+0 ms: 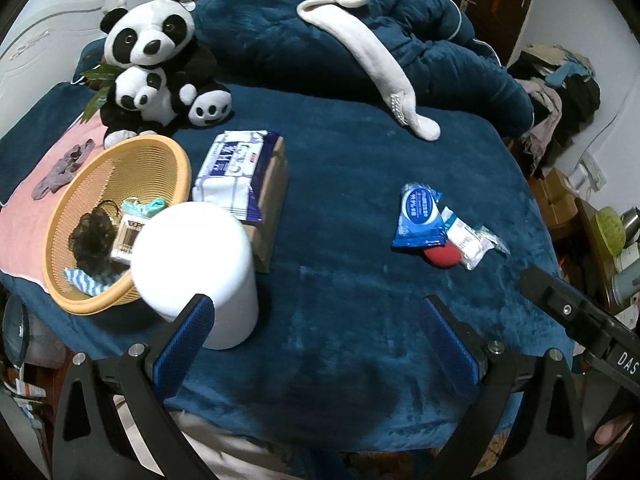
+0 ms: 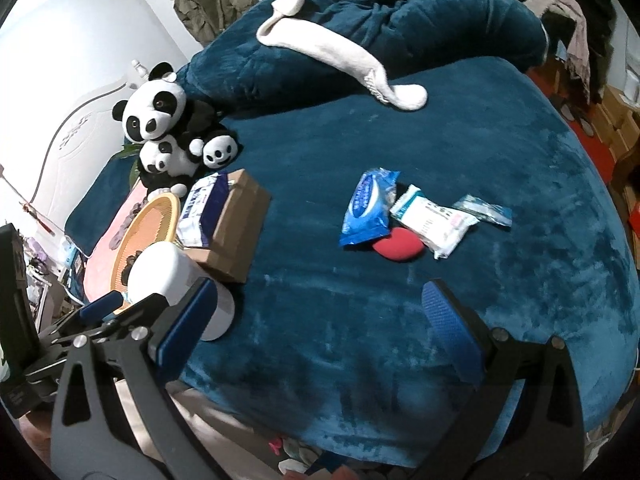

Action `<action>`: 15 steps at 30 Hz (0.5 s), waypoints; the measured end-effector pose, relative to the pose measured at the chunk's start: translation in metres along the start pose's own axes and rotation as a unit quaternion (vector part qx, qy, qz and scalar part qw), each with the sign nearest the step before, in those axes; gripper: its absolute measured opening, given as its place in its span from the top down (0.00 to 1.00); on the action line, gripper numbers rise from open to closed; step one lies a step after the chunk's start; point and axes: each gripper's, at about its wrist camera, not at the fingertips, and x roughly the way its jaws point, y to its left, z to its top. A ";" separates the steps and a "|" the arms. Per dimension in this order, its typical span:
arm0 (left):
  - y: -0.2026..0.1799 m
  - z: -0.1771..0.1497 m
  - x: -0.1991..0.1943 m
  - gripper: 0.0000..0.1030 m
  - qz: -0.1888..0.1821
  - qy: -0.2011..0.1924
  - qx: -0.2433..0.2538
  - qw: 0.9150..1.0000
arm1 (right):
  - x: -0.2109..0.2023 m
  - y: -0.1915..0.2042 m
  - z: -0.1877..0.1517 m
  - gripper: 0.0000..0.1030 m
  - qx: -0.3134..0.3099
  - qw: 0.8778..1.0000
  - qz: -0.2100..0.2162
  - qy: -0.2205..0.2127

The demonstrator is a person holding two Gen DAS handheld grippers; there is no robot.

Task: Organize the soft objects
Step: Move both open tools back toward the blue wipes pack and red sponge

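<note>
On the dark blue bed, a blue wipes packet [image 1: 419,217] [image 2: 369,207], a red sponge [image 1: 442,258] [image 2: 398,249] and a white packet [image 1: 466,241] [image 2: 433,221] lie together at the right. An orange basket [image 1: 116,220] [image 2: 146,232] at the left holds a dark hair tie, cotton swabs and a striped cloth. A white roll [image 1: 196,264] [image 2: 172,276] stands beside it. My left gripper [image 1: 320,340] is open over the near bedspread, its left finger just in front of the roll. My right gripper [image 2: 316,320] is open too, with nothing between its fingers.
A large tissue pack [image 1: 236,168] rests on a cardboard box [image 2: 236,224]. A panda plush [image 1: 160,64] [image 2: 172,136] sits at the back left, a long white plush [image 1: 372,52] [image 2: 344,60] on the rumpled duvet. A pink cloth [image 1: 24,216] lies left of the basket. Clutter lines the right side.
</note>
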 end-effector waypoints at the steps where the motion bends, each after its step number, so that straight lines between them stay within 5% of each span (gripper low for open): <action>1: -0.003 0.000 0.002 0.01 -0.001 0.002 0.002 1.000 | 0.000 -0.003 -0.001 0.00 0.003 1.000 -0.001 0.001; 15: -0.035 -0.006 0.039 0.01 -0.013 0.043 0.028 0.999 | 0.010 -0.048 -0.007 0.00 0.042 0.999 -0.020 0.015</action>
